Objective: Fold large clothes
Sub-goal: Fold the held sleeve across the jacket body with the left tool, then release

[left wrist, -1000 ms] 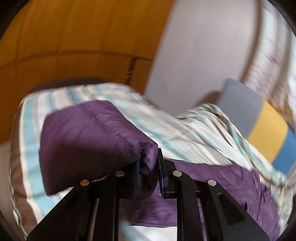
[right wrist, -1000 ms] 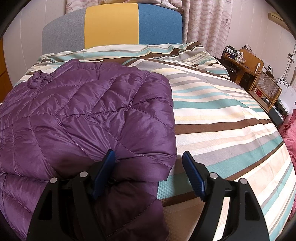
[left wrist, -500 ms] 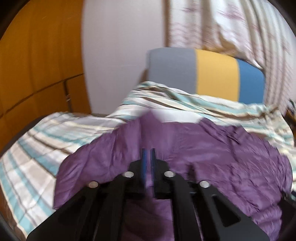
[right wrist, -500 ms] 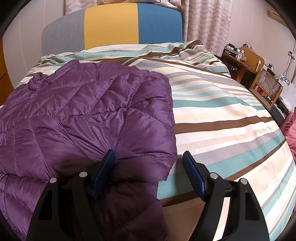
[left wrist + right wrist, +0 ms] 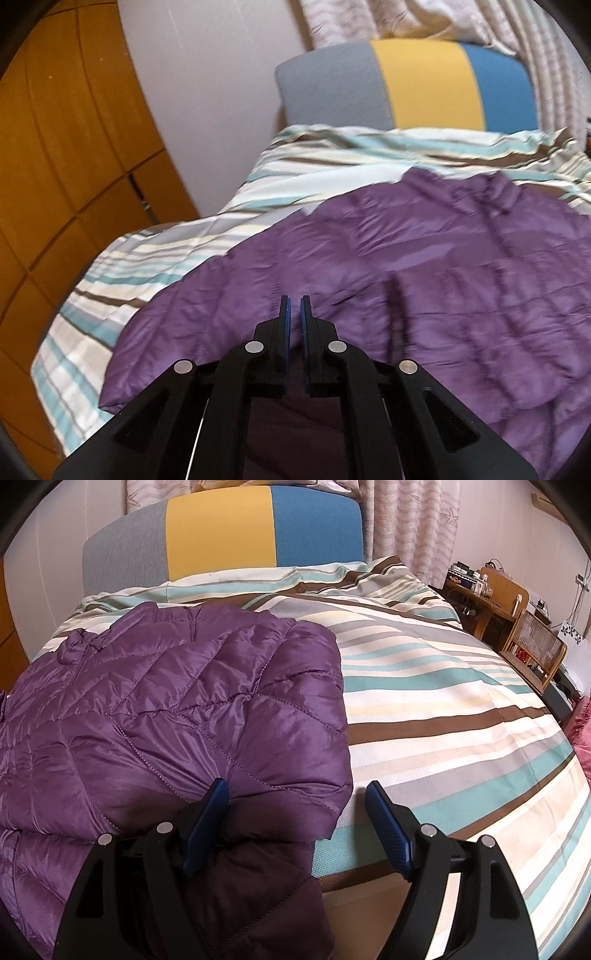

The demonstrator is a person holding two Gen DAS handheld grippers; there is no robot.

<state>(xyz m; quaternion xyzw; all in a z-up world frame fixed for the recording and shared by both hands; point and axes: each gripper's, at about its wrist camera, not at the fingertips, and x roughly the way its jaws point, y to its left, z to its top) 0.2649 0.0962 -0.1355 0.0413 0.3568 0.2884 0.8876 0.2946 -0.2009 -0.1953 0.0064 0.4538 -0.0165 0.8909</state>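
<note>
A purple quilted jacket point(image 5: 166, 709) lies spread on the left half of a striped bed cover point(image 5: 461, 709). In the left wrist view the jacket point(image 5: 424, 266) fills the foreground. My left gripper point(image 5: 294, 306) is shut just above it near its left edge, with a thin strip of purple fabric showing between the pads. My right gripper point(image 5: 297, 790) stands open over the jacket's lower right corner. Its left finger point(image 5: 210, 812) rests on the fabric, and the right finger point(image 5: 388, 827) hangs over bare cover. The corner lies between them unpressed.
A grey, yellow and blue headboard point(image 5: 258, 528) stands at the far end before a patterned curtain point(image 5: 406, 520). An orange wooden wardrobe point(image 5: 66, 147) flanks the bed's left side. A wooden desk point(image 5: 491, 590) and cane chair point(image 5: 535, 646) stand to the right. Bare striped cover point(image 5: 166, 258) shows left of the jacket.
My left gripper rolled upright and swung in over the jacket, bringing the raised purple fold down with it, and its jaws closed tight. The right gripper stayed still and open.
</note>
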